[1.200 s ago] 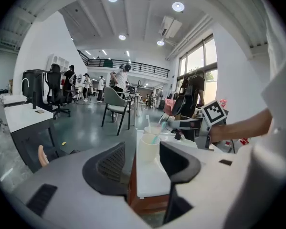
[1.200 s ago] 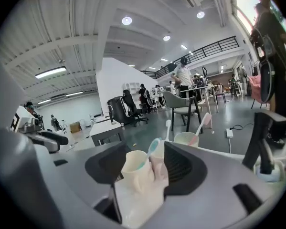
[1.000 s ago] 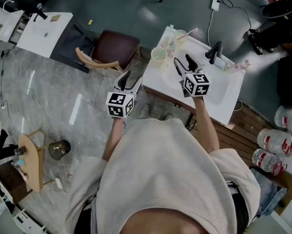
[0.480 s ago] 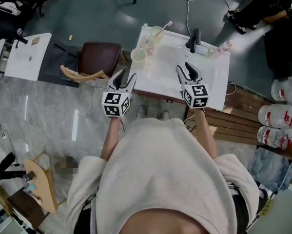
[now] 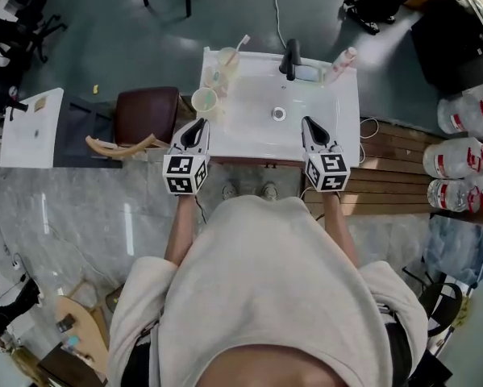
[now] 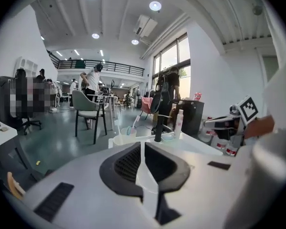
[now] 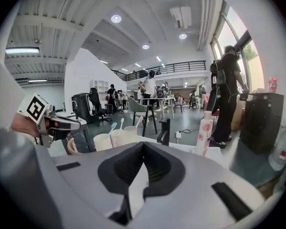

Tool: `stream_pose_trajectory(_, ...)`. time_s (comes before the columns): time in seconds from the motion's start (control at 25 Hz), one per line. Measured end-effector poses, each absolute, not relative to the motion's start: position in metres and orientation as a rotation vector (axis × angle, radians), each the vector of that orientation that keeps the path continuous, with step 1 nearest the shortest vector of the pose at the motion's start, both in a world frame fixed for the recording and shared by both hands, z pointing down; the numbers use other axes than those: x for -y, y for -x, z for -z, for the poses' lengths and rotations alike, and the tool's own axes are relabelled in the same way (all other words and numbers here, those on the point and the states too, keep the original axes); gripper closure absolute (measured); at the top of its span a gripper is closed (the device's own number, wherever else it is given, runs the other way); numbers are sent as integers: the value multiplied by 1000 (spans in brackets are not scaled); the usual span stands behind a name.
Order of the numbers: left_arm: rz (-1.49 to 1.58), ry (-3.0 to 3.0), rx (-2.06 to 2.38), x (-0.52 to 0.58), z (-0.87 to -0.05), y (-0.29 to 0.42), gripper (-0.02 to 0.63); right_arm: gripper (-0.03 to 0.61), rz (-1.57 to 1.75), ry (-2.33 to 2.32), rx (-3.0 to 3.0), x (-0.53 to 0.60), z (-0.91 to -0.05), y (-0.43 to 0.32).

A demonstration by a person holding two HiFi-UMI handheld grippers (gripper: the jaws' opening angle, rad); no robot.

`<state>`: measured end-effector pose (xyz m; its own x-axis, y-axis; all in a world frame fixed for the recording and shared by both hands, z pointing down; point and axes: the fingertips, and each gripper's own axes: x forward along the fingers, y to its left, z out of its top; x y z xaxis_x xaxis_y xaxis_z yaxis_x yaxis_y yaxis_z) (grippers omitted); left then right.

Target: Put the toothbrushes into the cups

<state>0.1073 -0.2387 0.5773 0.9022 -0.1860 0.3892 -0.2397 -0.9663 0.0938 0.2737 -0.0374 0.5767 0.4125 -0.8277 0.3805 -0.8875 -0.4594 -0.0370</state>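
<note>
Nearest: the person's pale hooded top (image 5: 265,297), both forearms reaching forward. Next, the left gripper (image 5: 199,126), at the near left edge of the white tabletop (image 5: 342,115); its jaws have just been closing and meet pad to pad with nothing between them. Level with it, the right gripper (image 5: 310,124), over the near right part of the same tabletop; its jaws have likewise just closed, flush and empty. Centre: sunken basin with drain (image 5: 279,114), bare. Along the left edge, in a row going away: nearest cup (image 5: 205,101), just beyond the left gripper's tip and apart from it; middle cup (image 5: 215,77); far cup (image 5: 228,56) at the back corner, with a toothbrush (image 5: 242,43) leaning out of it. The right gripper view shows two further toothbrushes (image 7: 113,126) rising from the nearer cups; which cup each stands in cannot be told. None is seen lying loose. Back edge: black tap (image 5: 289,58), with a pink bottle (image 5: 343,60) to its right. Off the tabletop, left: dark red chair (image 5: 147,113). Assessment: loading looks complete, and the step in hand is withdrawal. Handling note: draw the left gripper straight back so it does not clip the nearest cup, which sits at the edge and looks light enough to tip. If a stray brush turns up, open wide before approaching, take the handle mid-length and lower it bristles-up.
</note>
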Motion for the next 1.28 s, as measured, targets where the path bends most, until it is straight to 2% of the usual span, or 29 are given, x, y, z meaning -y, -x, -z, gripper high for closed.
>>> stream_pose_trajectory(1.28,-591,-2866,174,204,-587,-127,597,580,-551,-2458,1531,14,-584,-262)
